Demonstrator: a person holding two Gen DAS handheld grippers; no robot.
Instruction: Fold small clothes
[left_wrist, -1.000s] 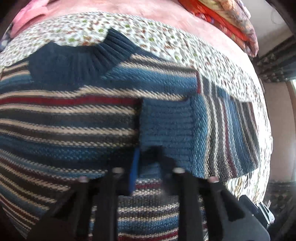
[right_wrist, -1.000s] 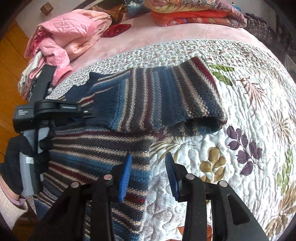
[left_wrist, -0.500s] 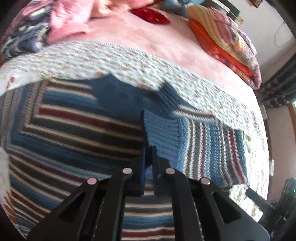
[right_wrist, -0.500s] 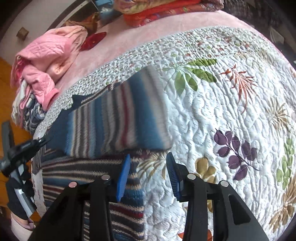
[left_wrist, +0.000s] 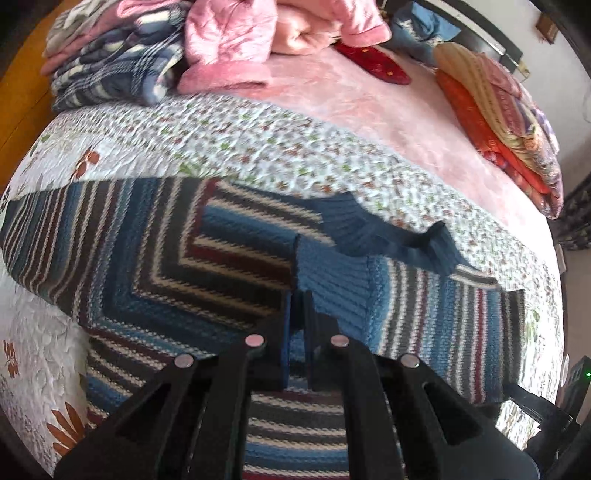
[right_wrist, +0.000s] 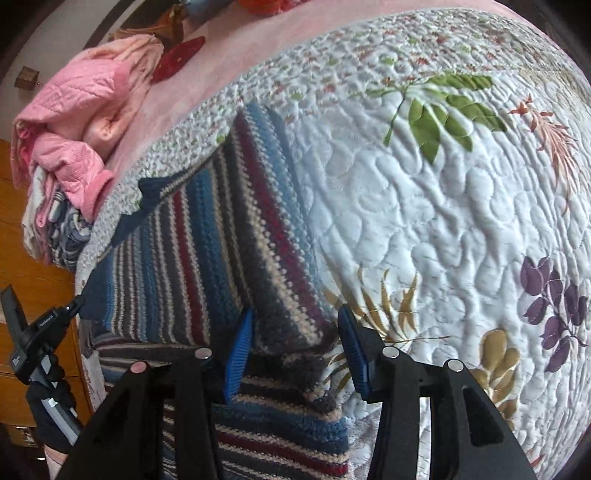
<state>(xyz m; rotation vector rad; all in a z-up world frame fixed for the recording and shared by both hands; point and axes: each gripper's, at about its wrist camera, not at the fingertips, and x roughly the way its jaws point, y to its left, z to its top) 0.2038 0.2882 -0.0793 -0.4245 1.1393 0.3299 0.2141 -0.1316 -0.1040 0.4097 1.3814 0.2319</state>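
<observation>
A knit sweater (left_wrist: 184, 266) striped blue, maroon, cream and dark grey lies flat on the quilt, its navy collar (left_wrist: 369, 232) toward the far side. One sleeve is folded across the body. My left gripper (left_wrist: 297, 321) is shut on that sleeve's blue ribbed cuff (left_wrist: 332, 280). In the right wrist view the same sweater (right_wrist: 207, 258) shows its folded sleeve edge, which lies between the blue pads (right_wrist: 240, 350) of my right gripper (right_wrist: 295, 350). That gripper is open and low over the fold. The left gripper (right_wrist: 79, 304) appears at the far left, held by a gloved hand (right_wrist: 51, 406).
The white quilt (right_wrist: 443, 221) with leaf prints spreads out to the right of the sweater. A heap of pink clothes (left_wrist: 258, 37) and plaid cloth (left_wrist: 110, 66) lies behind it on a pink sheet (left_wrist: 369, 110). Folded orange blankets (left_wrist: 498, 110) are stacked at the back right.
My left gripper was open around the cuff and has shut on it, then tilted so more of the bed shows. The right gripper stayed open and moved in over the folded sleeve edge.
</observation>
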